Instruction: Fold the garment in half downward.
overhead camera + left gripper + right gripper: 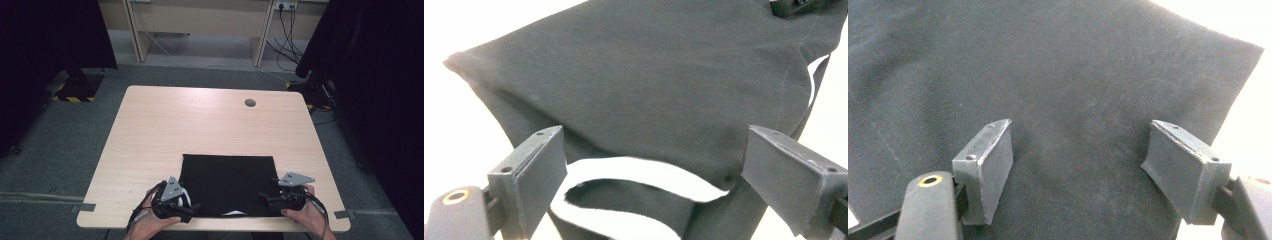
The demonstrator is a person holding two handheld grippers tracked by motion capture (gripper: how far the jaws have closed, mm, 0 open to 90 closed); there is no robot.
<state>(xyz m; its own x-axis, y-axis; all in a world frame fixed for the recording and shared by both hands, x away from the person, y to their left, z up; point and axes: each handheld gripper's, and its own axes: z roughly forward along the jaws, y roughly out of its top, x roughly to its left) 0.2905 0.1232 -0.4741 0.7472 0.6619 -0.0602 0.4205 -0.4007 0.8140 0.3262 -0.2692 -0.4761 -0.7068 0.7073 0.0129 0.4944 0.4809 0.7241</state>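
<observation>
Pale wood tabletop [165, 125] carries a folded black garment [227, 182] at your near edge. Your left gripper [192, 207] and right gripper [262, 196] flank its near corners, jaws apart and clamping nothing. Before you regrip, slide each lower jaw under all layers, including the loose strap [624, 192] by your left gripper, so the fold stays square.

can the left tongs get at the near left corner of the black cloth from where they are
Probably yes: the left tongs sit open right at the black cloth, its loose near edge lying between the jaws, nothing in the way.
</observation>
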